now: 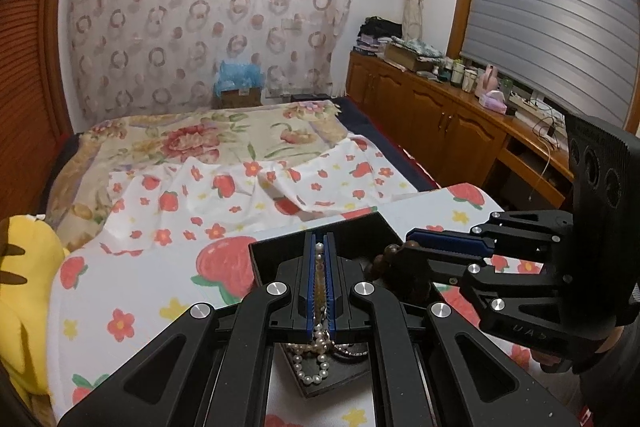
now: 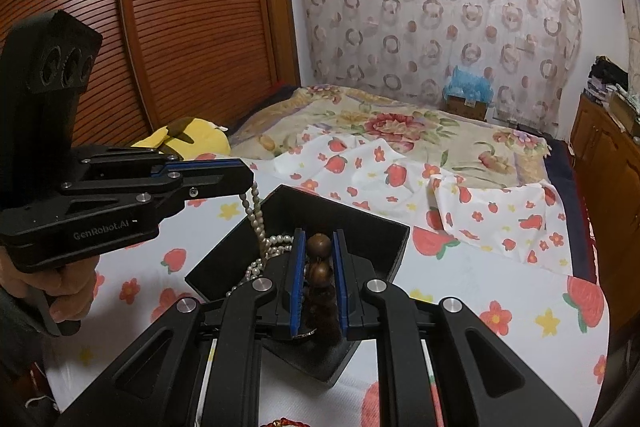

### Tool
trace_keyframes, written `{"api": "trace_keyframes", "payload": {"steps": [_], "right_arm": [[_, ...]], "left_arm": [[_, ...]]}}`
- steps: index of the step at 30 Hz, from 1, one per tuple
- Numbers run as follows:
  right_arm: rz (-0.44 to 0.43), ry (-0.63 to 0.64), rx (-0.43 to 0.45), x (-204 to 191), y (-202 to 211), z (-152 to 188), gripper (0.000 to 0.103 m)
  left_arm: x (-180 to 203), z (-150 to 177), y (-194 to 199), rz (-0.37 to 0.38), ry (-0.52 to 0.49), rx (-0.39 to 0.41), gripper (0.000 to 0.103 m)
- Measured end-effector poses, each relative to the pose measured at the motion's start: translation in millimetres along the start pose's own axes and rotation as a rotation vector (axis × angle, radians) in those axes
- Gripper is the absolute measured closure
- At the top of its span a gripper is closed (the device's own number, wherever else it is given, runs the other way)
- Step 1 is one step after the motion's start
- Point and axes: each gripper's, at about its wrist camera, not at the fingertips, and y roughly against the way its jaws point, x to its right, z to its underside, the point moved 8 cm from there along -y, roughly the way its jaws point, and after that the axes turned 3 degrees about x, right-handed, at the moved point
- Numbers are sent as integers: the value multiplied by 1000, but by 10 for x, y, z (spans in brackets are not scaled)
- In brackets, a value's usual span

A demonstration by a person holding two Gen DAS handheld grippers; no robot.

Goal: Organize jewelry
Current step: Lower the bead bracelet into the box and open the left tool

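A black open box (image 1: 280,251) (image 2: 360,227) sits on a table with a strawberry-print cloth. My left gripper (image 1: 319,247) is shut on a white pearl necklace (image 1: 316,359), whose strand hangs from the jaws into the box; it also shows in the right wrist view (image 2: 258,223). My right gripper (image 2: 319,239) is shut on a dark wooden bead bracelet (image 2: 319,247) above the box; in the left wrist view the right gripper (image 1: 404,247) holds the brown beads (image 1: 390,253) at the box's right side. The two grippers are close together over the box.
The strawberry-print cloth (image 1: 132,307) covers the table. Beyond it is a bed with a floral blanket (image 1: 208,139). A yellow plush toy (image 1: 24,267) lies at the left. A wooden cabinet (image 1: 432,107) with clutter runs along the right wall.
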Motion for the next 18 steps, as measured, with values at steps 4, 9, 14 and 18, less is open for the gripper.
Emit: {"api": "trace_keyframes", "payload": {"steps": [4, 9, 14, 18], "right_arm": [[9, -3, 10, 30, 56, 13, 87], [18, -3, 18, 44, 198, 66, 87], [27, -5, 22, 36, 337, 139, 87], [39, -2, 23, 20, 428, 202, 87]], "left_arm": [[11, 45, 4, 4, -1, -7, 100], [55, 65, 26, 7, -6, -8, 100], [115, 80, 83, 9, -18, -3, 100], [169, 46, 152, 7, -29, 5, 99]]}}
